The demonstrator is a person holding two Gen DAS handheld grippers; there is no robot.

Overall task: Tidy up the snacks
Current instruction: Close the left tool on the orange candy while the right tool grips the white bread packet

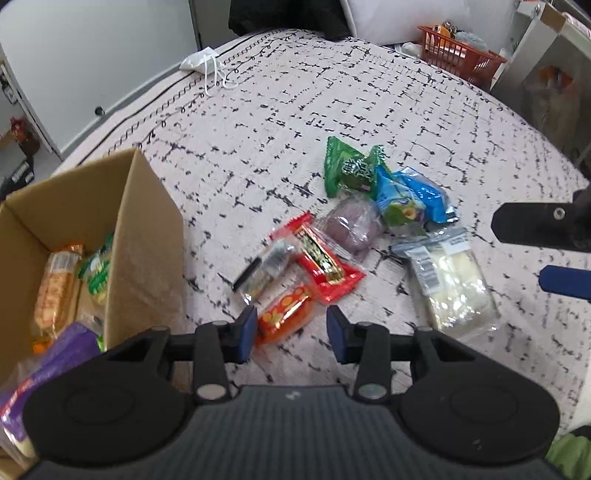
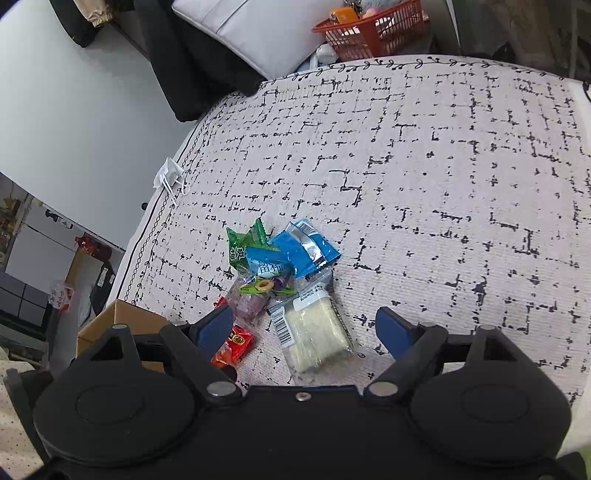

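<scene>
The snacks lay in a loose cluster on a bed covered with a pale spread printed with broken black lines. At the left stood an open cardboard box — several packets were already inside it, among them an orange-wrapped one and a purple one.

The left claw hung low over the near end of the cluster, its blue pads part open, with an orange packet lying between the tips. The pads did not appear to press on it. Just beyond lay a red packet and a clear packet with dark contents, then a purple round snack, a green packet and a blue packet overlapping one another.

The right claw stood wide above a clear packet of white pieces, which lay flat on the spread between the two blue pads — neither pad touched it. In the left wrist view that claw showed at the right edge, beside the same white packet.

An orange basket sat past the far edge of the bed, and a small white pouch lay near the far left corner.
</scene>
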